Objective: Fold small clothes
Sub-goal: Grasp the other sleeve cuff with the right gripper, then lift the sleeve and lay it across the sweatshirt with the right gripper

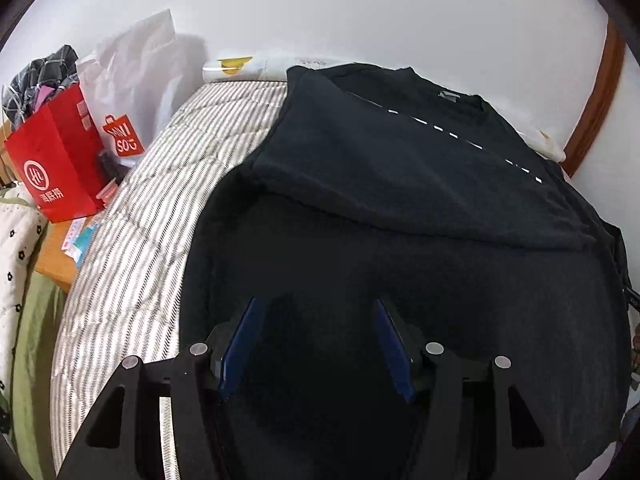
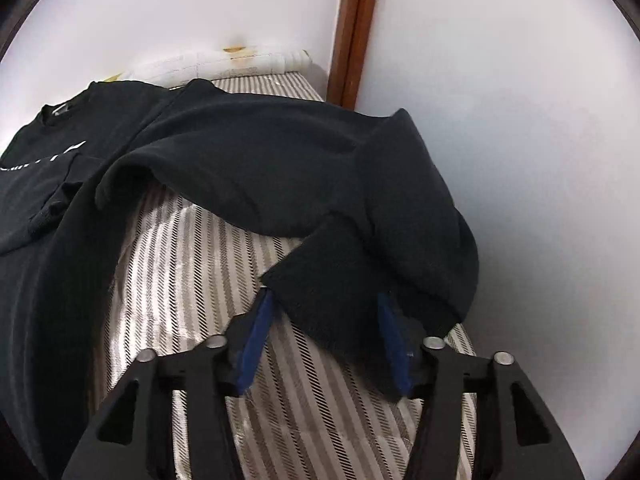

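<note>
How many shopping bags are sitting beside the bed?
2. A red paper bag stands left of the striped mattress, and a white Miniso bag leans on the wall just behind it. Others may be hidden behind them.

Soft, even daylight whitens the wall (image 1: 360, 12); the black shirt (image 1: 400, 200) swallows detail, and below it the mattress (image 2: 192, 280) stripes glare. Fisheye bending and dark vignette rim both views.

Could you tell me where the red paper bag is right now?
In the left wrist view the red paper bag stands at the far left, beside the striped mattress, in front of a white Miniso bag.
</note>
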